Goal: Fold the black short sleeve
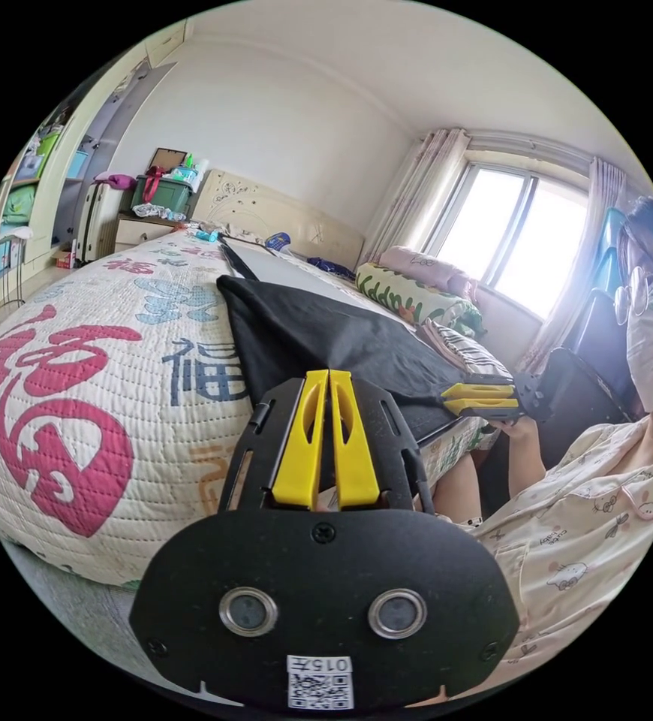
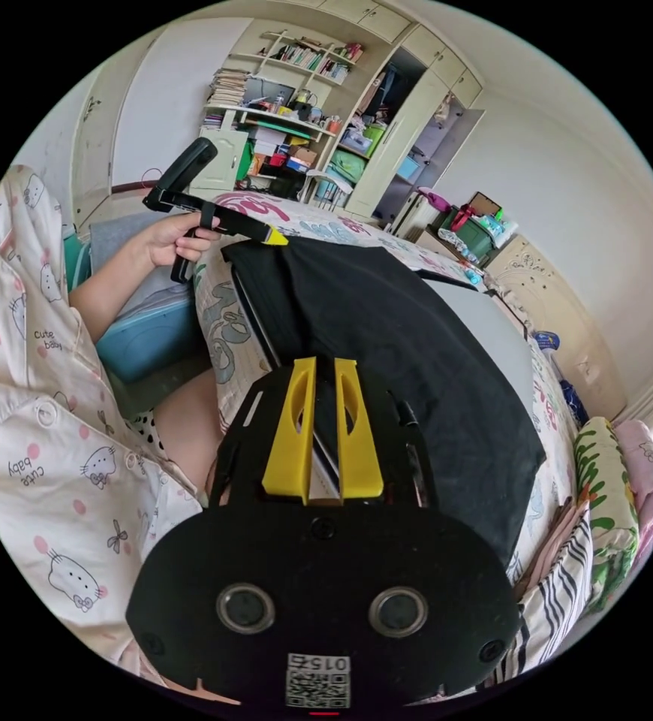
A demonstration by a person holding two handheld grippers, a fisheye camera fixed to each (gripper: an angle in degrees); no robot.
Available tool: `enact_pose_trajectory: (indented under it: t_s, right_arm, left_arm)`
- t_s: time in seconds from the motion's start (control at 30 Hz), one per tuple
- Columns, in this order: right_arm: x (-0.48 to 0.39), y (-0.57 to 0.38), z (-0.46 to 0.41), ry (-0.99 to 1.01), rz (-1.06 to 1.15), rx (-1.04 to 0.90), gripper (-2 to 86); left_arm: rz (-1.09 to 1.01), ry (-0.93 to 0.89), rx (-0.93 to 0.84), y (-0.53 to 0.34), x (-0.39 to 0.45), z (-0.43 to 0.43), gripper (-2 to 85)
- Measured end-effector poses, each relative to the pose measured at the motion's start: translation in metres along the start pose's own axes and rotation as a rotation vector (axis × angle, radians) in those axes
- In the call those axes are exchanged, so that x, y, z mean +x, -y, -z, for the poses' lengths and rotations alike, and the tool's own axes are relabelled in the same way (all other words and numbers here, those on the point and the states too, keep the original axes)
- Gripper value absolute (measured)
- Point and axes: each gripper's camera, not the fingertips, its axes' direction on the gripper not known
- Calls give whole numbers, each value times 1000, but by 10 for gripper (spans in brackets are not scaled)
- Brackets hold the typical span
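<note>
Lying flat and smooth on the bed (image 2: 229,315), the black short sleeve (image 2: 416,353) is pinched along its near hem by the left tongs (image 1: 329,375) and right tongs (image 2: 325,368), both narrowed onto the cloth.

The quilt (image 1: 79,390) on the bed bore the large character 福, once in pink and again in dark blue beside it. The person's pyjama top (image 2: 34,420) carried the small words "cute baby" among cat figures.
</note>
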Motion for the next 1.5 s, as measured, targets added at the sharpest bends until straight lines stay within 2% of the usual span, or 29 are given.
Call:
enact_pose_trajectory:
  t_s: [0.17,0.6,0.73,1.0,1.13,1.3,1.37,1.5]
  right_arm:
    - [20,13,2,93,40,-15,69]
    - [56,37,-7,99,8,-36,-2]
    - [69,38,-2,175,-7,3,-9]
    - [76,37,-22,184,-32,25,6]
    - [103,-6,-3,202,-208,120,79]
    - [130,-95,30,-85,-598,204,81]
    - [135,-127,27,-208,-736,138,82]
    - [127,-152,9,-249,-743,90,98]
  left_arm:
    - [7,-3,1,-32,-18,9,-8]
    - [2,-2,9,-138,-56,23,-7]
    - [14,-27,47,-184,-69,31,-6]
    - [-34,57,-64,-283,-78,11,-6]
    - [-38,75,-42,-333,-80,26,-8]
    - [-199,166,-17,-358,-36,19,-7]
    - [-320,133,-50,-357,3,-26,-1]
    - [-508,13,-135,-358,73,-132,24]
